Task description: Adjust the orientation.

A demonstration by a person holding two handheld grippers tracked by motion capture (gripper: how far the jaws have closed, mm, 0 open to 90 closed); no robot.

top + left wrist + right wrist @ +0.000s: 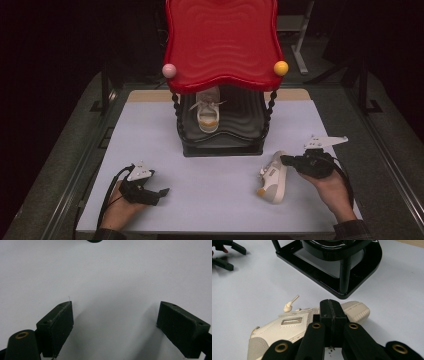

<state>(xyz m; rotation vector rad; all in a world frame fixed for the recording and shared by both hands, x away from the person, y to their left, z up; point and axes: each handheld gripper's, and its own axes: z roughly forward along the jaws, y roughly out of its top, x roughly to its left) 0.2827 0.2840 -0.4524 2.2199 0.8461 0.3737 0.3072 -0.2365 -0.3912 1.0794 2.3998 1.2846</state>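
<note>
One shoe (208, 114) already sits on the lower shelf of the rack (222, 145), toe towards me, under the red top tier (222, 42). The second shoe (274, 177) is what is left: it lies on its side on the table (150, 130), just in front of the rack's right corner, not yet lifted. My right gripper (286, 161) has its jaws closed together at the shoe's upper edge; in the right gripper view they look pinched on the collar, though I cannot see the fabric between them. My left gripper (164, 191) rests near the table's front left, jaws spread wide, holding nothing. The shoe is cream with a tan heel patch, a ribbed rubber toe and knotted laces; it looks light and soft.
</note>
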